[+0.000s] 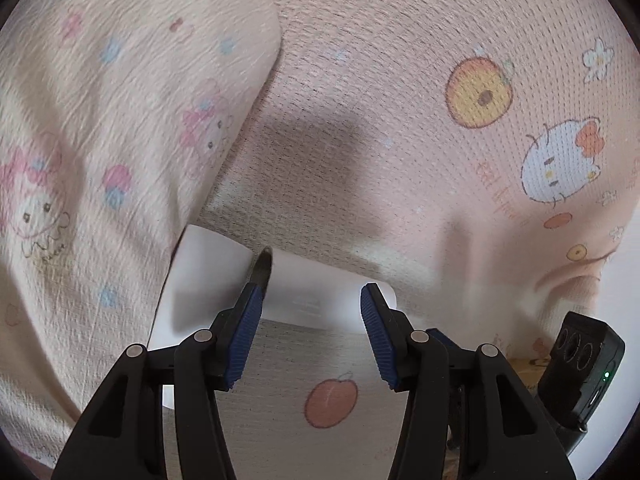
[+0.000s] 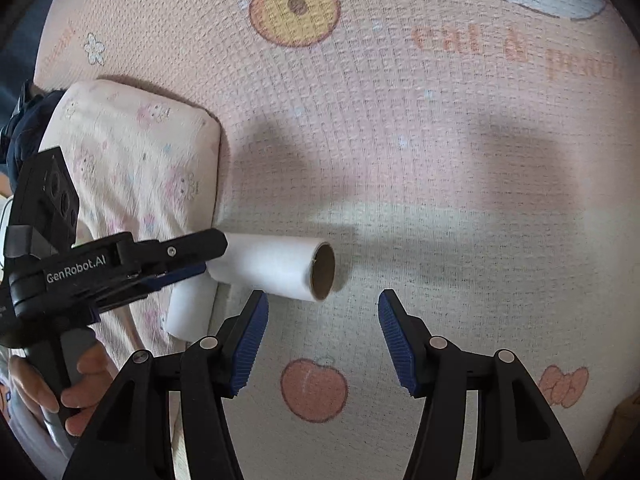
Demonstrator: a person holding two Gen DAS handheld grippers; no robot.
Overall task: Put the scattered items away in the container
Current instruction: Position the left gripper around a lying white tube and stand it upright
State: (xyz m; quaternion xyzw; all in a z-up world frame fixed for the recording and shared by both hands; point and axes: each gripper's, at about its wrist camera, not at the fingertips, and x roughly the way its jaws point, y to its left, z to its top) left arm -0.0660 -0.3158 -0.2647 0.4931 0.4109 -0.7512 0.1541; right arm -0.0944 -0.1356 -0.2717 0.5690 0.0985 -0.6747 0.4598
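Observation:
A white paper roll with a brown cardboard core lies on the pink cartoon-print bed sheet. A second white roll lies behind it against the pillow. In the left wrist view the roll sits just ahead of my left gripper, whose jaws stand apart on either side of it. The right wrist view shows my left gripper at the roll's left end. My right gripper is open and empty, just in front of the roll's open end.
A cream pillow with pink cartoon print lies left of the rolls, also in the left wrist view. The right gripper's black body shows at the left view's lower right. No container is in view.

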